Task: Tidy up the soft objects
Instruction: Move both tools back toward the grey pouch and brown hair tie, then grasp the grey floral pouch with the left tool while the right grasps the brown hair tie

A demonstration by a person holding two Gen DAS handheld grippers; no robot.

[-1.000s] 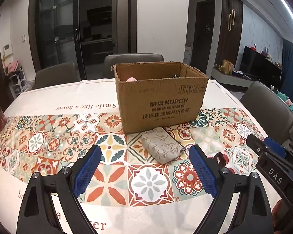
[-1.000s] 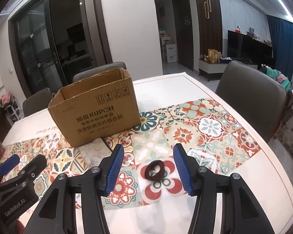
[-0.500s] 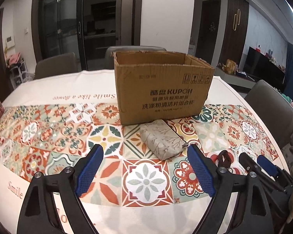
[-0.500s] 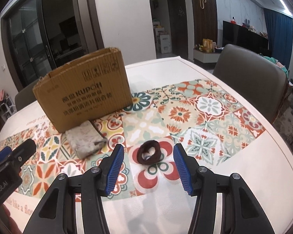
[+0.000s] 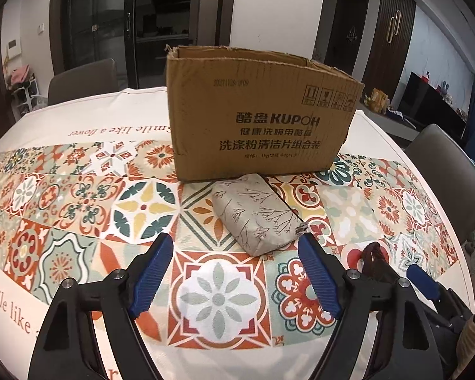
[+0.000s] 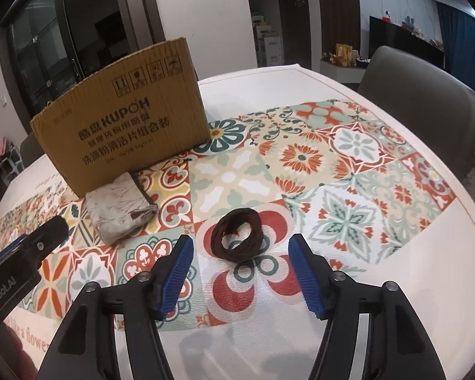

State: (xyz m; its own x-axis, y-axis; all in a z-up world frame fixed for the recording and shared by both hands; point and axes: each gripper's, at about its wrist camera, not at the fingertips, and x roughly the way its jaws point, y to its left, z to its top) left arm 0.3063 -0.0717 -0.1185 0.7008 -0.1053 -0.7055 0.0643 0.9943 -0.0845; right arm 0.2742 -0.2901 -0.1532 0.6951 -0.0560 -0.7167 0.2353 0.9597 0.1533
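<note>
A grey fabric pouch with a twig print (image 5: 256,215) lies on the patterned tablecloth just in front of a brown cardboard box (image 5: 259,120); it also shows in the right wrist view (image 6: 118,210), as does the box (image 6: 123,120). My left gripper (image 5: 234,277) is open and empty, low over the cloth, a little short of the pouch. A dark brown hair scrunchie (image 6: 239,237) lies just ahead of my right gripper (image 6: 240,272), which is open and empty. The scrunchie shows partly in the left wrist view (image 5: 373,258).
Grey chairs stand around the table: one at the right (image 6: 421,95) and one at the far left (image 5: 82,79). The white table edge (image 6: 459,253) curves close on the right. The left gripper's body (image 6: 22,253) sits left of the right gripper.
Both grippers have dropped lower and moved forward. The pouch sits closer to the left gripper, the scrunchie closer to the right gripper. Both stay open.
</note>
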